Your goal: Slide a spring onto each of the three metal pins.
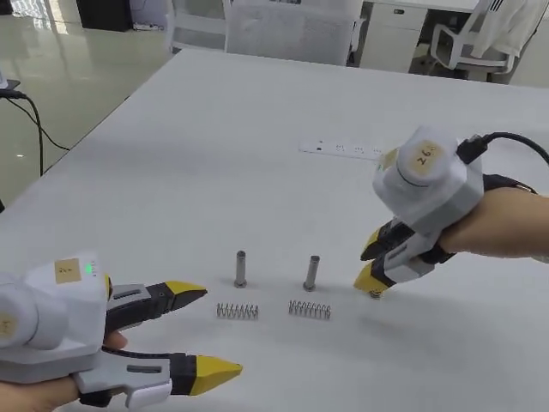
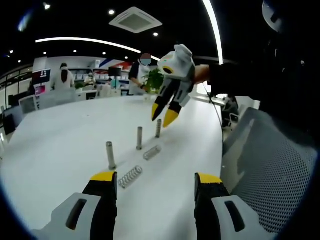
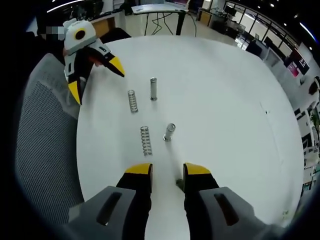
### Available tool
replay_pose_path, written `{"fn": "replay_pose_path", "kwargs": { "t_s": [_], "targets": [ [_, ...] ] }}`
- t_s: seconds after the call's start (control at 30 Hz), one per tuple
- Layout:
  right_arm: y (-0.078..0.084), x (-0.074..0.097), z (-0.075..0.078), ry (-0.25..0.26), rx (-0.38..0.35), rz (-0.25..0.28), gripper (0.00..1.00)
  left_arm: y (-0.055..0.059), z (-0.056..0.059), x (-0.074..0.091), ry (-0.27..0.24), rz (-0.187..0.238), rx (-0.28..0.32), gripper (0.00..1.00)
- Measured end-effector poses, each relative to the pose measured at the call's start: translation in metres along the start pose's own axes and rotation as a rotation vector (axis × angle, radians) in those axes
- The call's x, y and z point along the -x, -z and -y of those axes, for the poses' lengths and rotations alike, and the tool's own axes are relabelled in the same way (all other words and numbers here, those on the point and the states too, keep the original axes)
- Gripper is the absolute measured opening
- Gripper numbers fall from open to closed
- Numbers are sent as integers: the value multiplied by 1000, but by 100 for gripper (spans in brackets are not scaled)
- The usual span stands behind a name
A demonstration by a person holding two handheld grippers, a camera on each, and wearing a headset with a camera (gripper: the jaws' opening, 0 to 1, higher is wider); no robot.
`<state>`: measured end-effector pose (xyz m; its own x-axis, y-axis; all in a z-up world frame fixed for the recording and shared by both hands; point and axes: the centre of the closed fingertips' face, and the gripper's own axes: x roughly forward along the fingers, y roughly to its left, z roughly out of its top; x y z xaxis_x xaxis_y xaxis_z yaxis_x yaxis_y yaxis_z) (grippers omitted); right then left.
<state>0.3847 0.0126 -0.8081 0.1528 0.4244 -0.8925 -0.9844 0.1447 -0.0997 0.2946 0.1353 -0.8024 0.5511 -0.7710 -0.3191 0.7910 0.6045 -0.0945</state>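
White table [image 1: 214,154] in an open office carried the parts. First pin [image 1: 240,269] and second pin [image 1: 311,273] stood upright side by side, well apart, both bare. First spring [image 1: 238,311] lay flat just in front of the first pin, not touching it. Second spring [image 1: 310,309] lay flat just in front of the second pin, in line with the first spring. Third pin [image 2: 158,128] stood upright further along the same row, right under the right gripper's tips. Could not tell whether anything sat on it.

Right gripper [image 1: 371,266] pointed down at the third pin with jaws a little apart and nothing pinched. In the right gripper view a small dark piece sat low in the gap near one jaw; could not tell if it touched.

Left gripper [image 1: 210,330] hovered low at the near edge of the table, jaws spread wide and empty, pointing along the table towards the springs and well short of them. A hand [image 1: 497,225] gripped the right gripper's body, with a black cable running off it.

White power strip [image 1: 343,149] lay further back on the table. Office chairs [image 1: 463,43] and desks stood behind. Grey mesh chair [image 2: 270,165] showed beside the table in the left gripper view.
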Motion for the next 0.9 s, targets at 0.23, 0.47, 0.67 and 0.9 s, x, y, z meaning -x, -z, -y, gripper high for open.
{"fn": "replay_pose_path", "kwargs": {
  "t_s": [0.23, 0.47, 0.67, 0.9],
  "targets": [
    [-5, -13, -14, -37, 36, -15, 22, -1, 1, 0, 2, -1, -4, 58],
    [-6, -25, -21, -64, 50, -28, 20, -1, 1, -1, 3, -2, -5, 57],
    [-7, -34, -28, -80, 56, -38, 18, -1, 2, -2, 6, -7, -6, 57],
    [-7, -47, -32, -96, 69, -48, 15, -1, 2, -2, 4, -9, -3, 57]
  ]
}}
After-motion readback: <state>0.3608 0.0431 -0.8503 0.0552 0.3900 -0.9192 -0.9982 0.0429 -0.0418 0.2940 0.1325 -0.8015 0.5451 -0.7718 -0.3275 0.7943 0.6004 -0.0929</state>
